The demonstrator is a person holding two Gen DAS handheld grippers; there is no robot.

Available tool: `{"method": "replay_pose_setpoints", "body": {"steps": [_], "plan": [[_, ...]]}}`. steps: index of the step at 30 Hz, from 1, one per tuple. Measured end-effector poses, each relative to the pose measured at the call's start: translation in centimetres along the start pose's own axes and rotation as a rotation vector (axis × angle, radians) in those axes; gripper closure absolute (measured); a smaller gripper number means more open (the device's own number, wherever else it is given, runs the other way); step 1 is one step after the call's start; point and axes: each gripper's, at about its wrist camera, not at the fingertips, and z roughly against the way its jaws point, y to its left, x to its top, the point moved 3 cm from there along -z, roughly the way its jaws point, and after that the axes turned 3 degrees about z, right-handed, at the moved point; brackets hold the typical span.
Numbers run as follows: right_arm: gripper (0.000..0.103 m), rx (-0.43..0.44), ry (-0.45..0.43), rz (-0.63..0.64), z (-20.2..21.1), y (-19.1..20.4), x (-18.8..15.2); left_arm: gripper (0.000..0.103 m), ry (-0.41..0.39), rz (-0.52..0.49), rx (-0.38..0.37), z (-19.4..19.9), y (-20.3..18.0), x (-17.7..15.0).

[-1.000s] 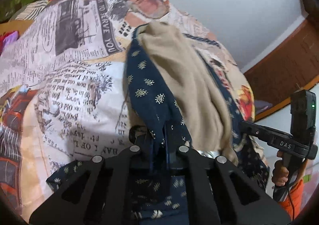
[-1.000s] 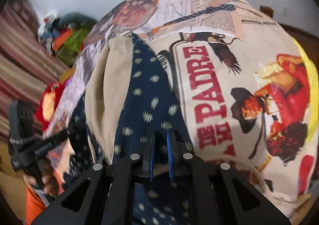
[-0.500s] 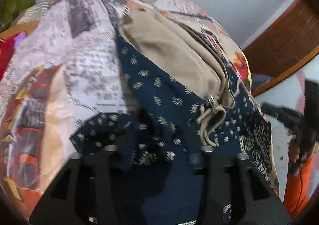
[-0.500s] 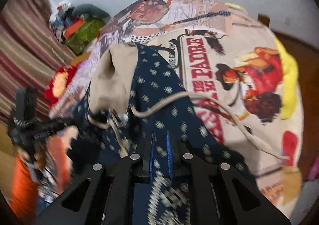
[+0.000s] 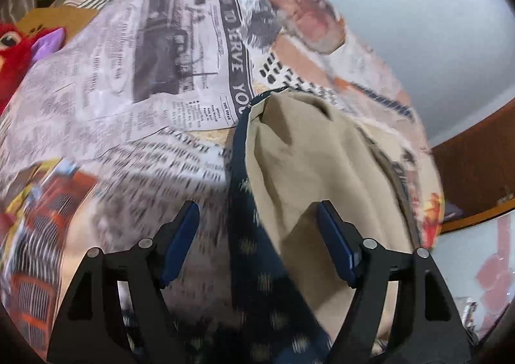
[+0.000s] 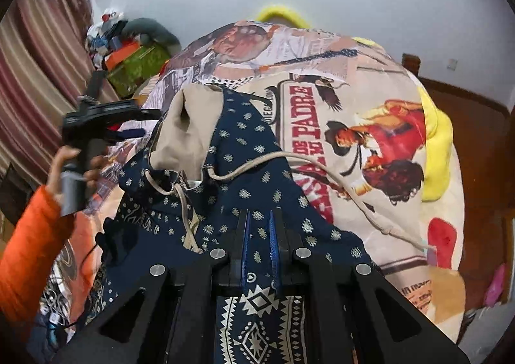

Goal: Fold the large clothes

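Claws differ now: my left gripper (image 5: 257, 244) has just sprung open, dropping the navy patterned, beige-lined garment (image 6: 251, 151) onto the newspaper-print bedspread (image 5: 135, 80). My right gripper (image 6: 259, 246) stays clenched on its hem, so the fold has landed.

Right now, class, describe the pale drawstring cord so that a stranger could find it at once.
Start at the bed with the newspaper-print bedspread. On it lies a navy patterned garment with beige lining, clamped by the right gripper. The beige drawstring cord trails from its waist across the spread: the only thin, rope-like thing there.
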Motion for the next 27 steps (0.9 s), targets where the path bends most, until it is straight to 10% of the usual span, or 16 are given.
{"method": "replay_pose_setpoints", "body": {"steps": [2, 4, 17, 27], "plan": [[0.095, -0.007, 0.009, -0.011, -0.2, -0.7, -0.5, 0.053, -0.019, -0.048, 0.052, -1.0, -0.7, 0.4], [0.095, -0.025, 0.026, -0.023, -0.4, -1.7, -1.1, 0.097, -0.025, -0.110, 0.100, -1.2, -1.8, 0.4], [0.095, -0.011, 0.047, -0.089, 1.9, -2.0, -3.2, 0.098, -0.155, -0.526, -0.162, 15.3, -11.8, -9.0], [0.095, 0.025, 0.018, 0.005, 7.8, 4.1, -5.7, 0.098, 0.072, -0.667, -0.148, 16.7, -6.8, -24.9]]}}
